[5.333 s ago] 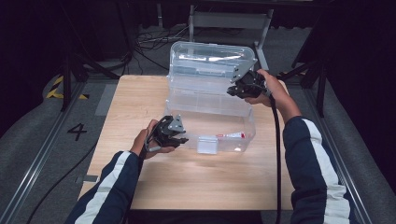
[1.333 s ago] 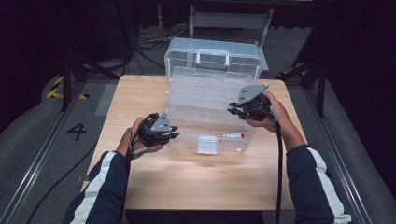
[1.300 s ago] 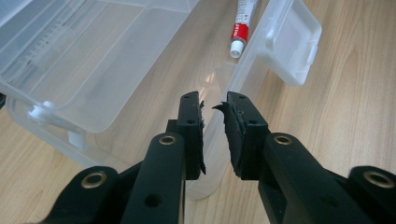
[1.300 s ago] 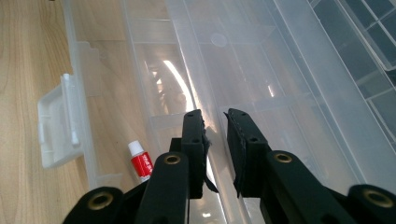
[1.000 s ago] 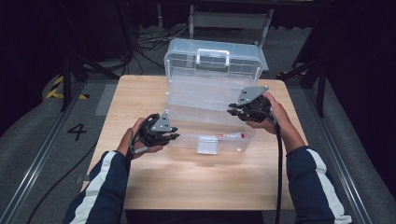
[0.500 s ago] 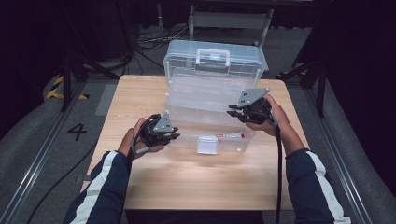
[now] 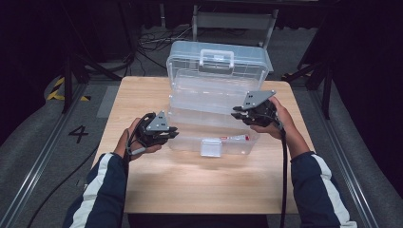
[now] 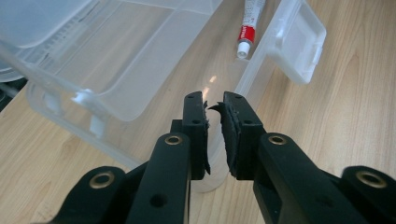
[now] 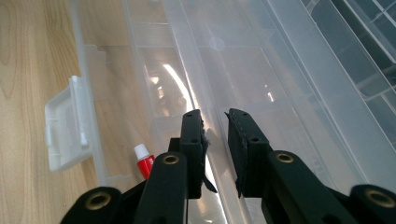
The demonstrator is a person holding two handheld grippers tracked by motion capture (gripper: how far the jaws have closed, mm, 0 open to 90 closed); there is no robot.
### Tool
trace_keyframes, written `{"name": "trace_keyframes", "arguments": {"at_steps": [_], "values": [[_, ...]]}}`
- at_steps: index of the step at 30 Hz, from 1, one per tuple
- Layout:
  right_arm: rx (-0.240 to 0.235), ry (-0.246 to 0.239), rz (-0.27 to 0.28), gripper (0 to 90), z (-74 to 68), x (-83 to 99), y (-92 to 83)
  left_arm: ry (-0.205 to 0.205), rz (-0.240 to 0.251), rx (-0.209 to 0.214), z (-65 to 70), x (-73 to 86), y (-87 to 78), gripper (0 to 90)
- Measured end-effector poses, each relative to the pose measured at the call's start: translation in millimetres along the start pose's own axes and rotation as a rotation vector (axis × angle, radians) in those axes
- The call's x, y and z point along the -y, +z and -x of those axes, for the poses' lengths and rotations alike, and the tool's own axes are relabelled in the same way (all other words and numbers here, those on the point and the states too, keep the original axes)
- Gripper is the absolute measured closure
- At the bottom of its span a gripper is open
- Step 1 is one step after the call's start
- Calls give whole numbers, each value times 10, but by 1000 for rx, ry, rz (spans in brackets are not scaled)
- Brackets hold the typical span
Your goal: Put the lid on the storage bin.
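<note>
A clear plastic toolbox (image 7: 190, 142) stands open on the wooden table, its lid (image 7: 216, 59) raised at the back. A clear inner tray (image 7: 209, 97) sits over the base. A white tube with a red band (image 7: 235, 138) lies in the base. My left gripper (image 7: 172, 134) is at the box's left end. Its jaws have just been closing and now pinch the box's corner wall (image 8: 205, 179). My right gripper (image 7: 236, 113) is at the right end, shut on the tray's front edge (image 9: 196, 79), which runs between its jaws.
The box's front latch (image 7: 211, 148) hangs open over the table (image 7: 199, 190), and it also appears as a white flap (image 8: 299, 46) beside the tube (image 8: 247, 23). Chair legs and cables lie beyond the table's far edge. A black cable trails from the right gripper.
Since the earliest frame the lid has swung more upright and the right gripper has come down from the tray's top to its right end. Over the last second both hands barely shifted.
</note>
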State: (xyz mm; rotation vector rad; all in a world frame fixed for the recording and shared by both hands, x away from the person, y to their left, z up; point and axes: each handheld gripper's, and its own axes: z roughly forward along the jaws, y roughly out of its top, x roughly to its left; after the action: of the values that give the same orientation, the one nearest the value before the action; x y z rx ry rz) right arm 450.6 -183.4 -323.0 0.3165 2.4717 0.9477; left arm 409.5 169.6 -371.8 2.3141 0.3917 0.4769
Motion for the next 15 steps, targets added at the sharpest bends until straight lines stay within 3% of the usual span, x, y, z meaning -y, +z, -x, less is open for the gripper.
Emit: {"name": "trace_keyframes", "arguments": {"at_steps": [7, 15], "values": [[-2, 2, -1, 767, -3, 3, -1, -17, 7, -43, -84, 47, -115, 831], [1, -3, 2, 767, -13, 6, 2, -103, 35, -94, -275, 141, -158, 898]]}}
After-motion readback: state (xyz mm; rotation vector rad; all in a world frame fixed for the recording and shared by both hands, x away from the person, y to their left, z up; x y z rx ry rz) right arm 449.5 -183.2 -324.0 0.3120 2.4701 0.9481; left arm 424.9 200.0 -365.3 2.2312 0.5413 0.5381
